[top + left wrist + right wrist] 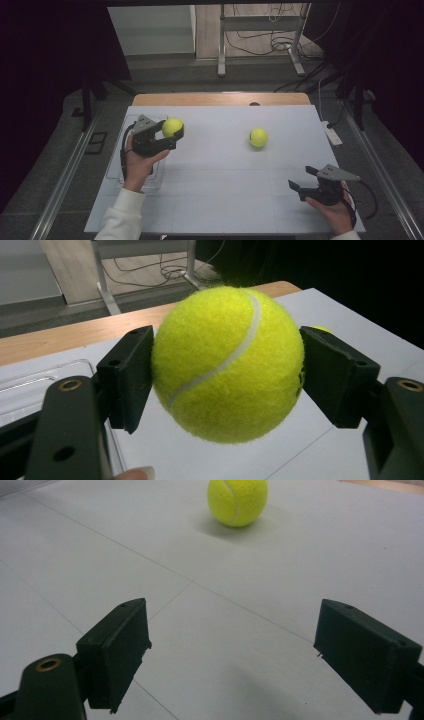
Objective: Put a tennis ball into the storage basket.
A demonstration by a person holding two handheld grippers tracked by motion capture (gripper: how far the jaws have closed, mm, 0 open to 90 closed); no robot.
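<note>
A yellow tennis ball (172,126) (227,362) is clamped between the black pads of my left gripper (170,134) (227,377), held above the left side of the white table sheet (220,170). A second tennis ball (258,137) (237,501) rests on the sheet right of centre. My right gripper (303,181) (232,652) stands open low over the sheet's near right corner, nothing between its jaws, with that second ball farther off ahead of it.
A clear plastic tray (114,165) (30,385) lies on the left of the sheet, under my left hand. A wooden table edge (220,98) runs along the back. Beyond it stand metal frame legs and cables on the floor.
</note>
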